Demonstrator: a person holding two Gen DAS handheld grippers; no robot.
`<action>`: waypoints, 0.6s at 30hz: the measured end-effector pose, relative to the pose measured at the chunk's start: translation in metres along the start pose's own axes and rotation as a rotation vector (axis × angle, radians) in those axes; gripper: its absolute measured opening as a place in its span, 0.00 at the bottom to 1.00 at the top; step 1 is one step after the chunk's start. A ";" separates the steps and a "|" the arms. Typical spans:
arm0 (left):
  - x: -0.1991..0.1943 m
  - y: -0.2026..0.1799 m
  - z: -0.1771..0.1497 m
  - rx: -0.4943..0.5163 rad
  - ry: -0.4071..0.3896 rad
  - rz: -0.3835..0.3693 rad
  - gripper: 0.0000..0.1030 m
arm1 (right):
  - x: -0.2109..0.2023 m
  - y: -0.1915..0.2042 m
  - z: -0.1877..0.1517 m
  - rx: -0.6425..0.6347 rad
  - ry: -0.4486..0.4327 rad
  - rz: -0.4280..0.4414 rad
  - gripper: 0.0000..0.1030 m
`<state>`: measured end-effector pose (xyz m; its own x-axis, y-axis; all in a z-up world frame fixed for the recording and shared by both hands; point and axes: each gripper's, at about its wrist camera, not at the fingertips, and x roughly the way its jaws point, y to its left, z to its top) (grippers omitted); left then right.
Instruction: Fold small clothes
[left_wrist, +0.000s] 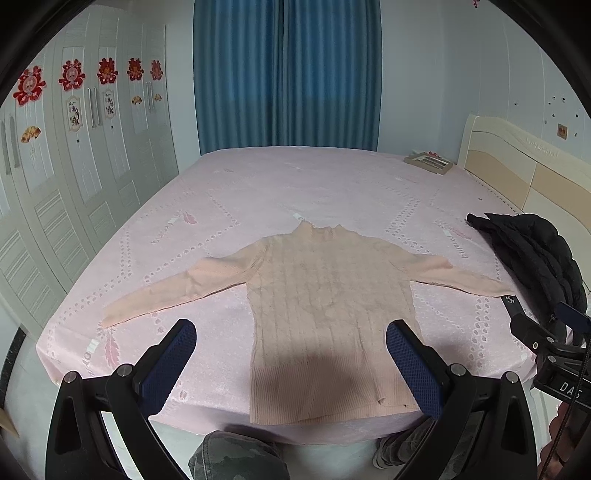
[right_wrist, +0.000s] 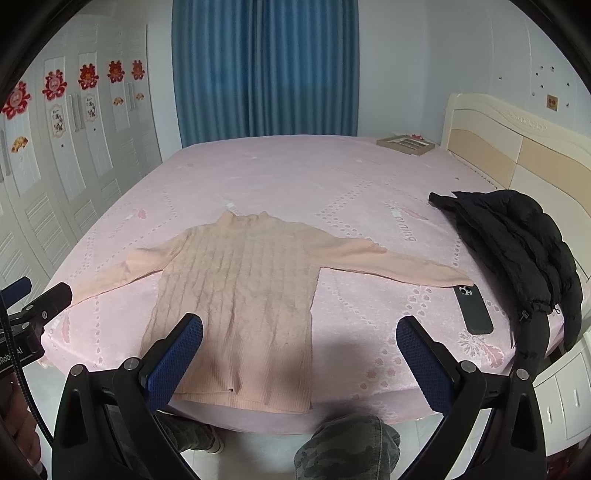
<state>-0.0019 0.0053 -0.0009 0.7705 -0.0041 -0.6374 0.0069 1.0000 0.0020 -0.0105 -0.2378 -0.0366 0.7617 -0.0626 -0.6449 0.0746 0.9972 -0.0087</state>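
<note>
A small peach knit sweater (left_wrist: 325, 302) lies flat on the pink bed (left_wrist: 295, 192), collar away from me, both sleeves spread out to the sides, hem at the near edge. It also shows in the right wrist view (right_wrist: 240, 291). My left gripper (left_wrist: 291, 332) is open and empty, held above the hem, not touching. My right gripper (right_wrist: 299, 328) is open and empty, above the sweater's lower right part. Each gripper shows at the side of the other's view.
A black padded jacket (right_wrist: 517, 251) lies at the bed's right edge, with a dark phone (right_wrist: 474, 308) beside it near the right sleeve cuff. A flat box (right_wrist: 406, 144) sits at the far right corner. Wardrobe (left_wrist: 74, 177) on the left, headboard (right_wrist: 517, 155) on the right.
</note>
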 end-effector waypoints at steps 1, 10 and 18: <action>0.000 0.000 0.000 -0.001 0.000 0.000 1.00 | 0.000 0.000 0.000 0.001 0.000 0.002 1.00; -0.002 0.002 -0.002 -0.005 -0.001 -0.007 1.00 | 0.003 0.003 -0.004 0.005 0.009 0.006 1.00; -0.004 0.003 -0.003 -0.012 -0.003 -0.009 1.00 | 0.003 0.001 -0.004 0.014 0.013 0.011 1.00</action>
<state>-0.0063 0.0087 -0.0007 0.7725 -0.0128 -0.6348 0.0062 0.9999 -0.0125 -0.0106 -0.2364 -0.0422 0.7543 -0.0515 -0.6545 0.0754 0.9971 0.0085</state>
